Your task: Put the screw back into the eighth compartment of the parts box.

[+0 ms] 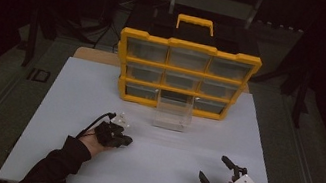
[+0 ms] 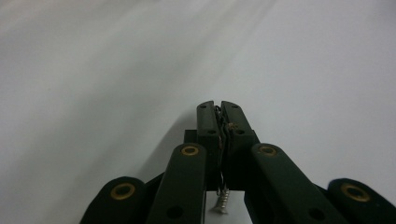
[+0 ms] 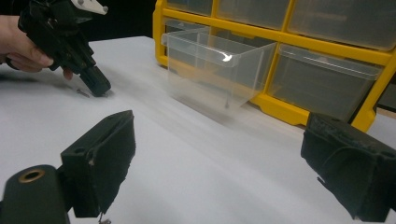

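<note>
The left gripper (image 2: 218, 108) has its jaws pressed together on a small screw (image 2: 222, 198) (tip down on the white board (image 2: 93, 93)). The right gripper (image 1: 218, 174) is wide open, holding nothing. Ahead stand one yellow organizer (image 1: 186, 70) with nine drawers, and one clear drawer (image 1: 173, 115) pulled out.

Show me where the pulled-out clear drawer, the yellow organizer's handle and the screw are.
clear drawer (image 1: 173, 114), high view, its front wall.
yellow handle (image 1: 195, 22), high view, its top bar.
screw (image 2: 222, 201), left gripper view, its threaded shaft below the shut jaws.
</note>
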Tool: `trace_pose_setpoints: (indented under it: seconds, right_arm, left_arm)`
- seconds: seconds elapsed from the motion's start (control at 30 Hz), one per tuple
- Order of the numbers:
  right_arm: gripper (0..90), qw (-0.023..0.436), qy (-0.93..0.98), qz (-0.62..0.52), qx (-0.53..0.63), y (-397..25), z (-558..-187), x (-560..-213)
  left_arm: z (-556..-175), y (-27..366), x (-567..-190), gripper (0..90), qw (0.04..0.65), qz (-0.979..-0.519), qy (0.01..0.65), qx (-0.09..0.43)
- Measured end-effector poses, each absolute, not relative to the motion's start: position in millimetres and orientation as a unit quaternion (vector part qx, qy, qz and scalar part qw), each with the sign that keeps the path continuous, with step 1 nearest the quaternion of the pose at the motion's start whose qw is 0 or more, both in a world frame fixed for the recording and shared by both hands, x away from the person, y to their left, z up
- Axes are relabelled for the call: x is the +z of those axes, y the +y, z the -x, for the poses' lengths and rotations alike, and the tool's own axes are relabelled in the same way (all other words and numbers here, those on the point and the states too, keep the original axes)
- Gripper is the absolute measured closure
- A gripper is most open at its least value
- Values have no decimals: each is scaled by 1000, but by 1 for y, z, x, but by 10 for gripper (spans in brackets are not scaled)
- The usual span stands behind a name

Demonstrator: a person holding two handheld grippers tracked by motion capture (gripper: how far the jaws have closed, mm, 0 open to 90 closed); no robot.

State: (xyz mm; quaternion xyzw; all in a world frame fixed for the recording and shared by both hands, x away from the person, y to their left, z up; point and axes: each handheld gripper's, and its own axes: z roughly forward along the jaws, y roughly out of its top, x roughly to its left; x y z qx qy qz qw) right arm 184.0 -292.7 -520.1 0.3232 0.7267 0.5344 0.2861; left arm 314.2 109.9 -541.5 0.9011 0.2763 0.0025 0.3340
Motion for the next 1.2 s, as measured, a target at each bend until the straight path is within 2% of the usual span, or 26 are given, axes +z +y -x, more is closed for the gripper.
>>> trace_pose_setpoints:
  seconds: [0.3, 0.37, 1.2]
  right_arm:
    - [102, 286, 726, -320, 538, -293, -183, -519]
    - [102, 288, 726, -318, 537, -292, -183, -519]
    - [102, 292, 724, -315, 540, -292, -181, -517]
  left_arm:
    - [-312, 108, -528, 866, 346, -898, 270, 13]
    - [-312, 106, -515, 866, 367, -890, 271, 24]
    - [-330, 78, -416, 866, 411, -877, 244, 55]
